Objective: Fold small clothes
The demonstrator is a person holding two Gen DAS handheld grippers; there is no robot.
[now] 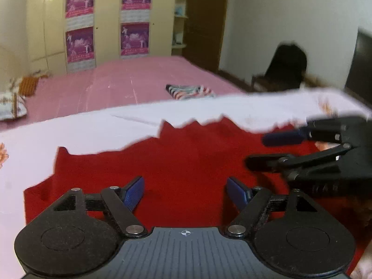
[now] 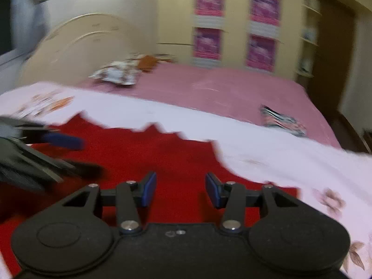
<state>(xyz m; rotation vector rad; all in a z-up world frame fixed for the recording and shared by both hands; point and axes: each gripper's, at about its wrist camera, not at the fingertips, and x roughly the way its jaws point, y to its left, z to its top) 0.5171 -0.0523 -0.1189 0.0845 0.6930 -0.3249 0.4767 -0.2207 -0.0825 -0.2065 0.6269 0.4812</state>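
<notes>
My left gripper [image 1: 184, 191] and right gripper [image 2: 181, 189] point downward side by side, jaws apart, holding nothing.

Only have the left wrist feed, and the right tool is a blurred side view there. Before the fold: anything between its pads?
Observer: No. The right tool is open above the red garment, with nothing between its pads.
Operator: Where does the red end on that side? The tool blocks it in my view.
Observer: Just past the tool's right-hand finger; from there on it's the white flowered sheet.
</notes>
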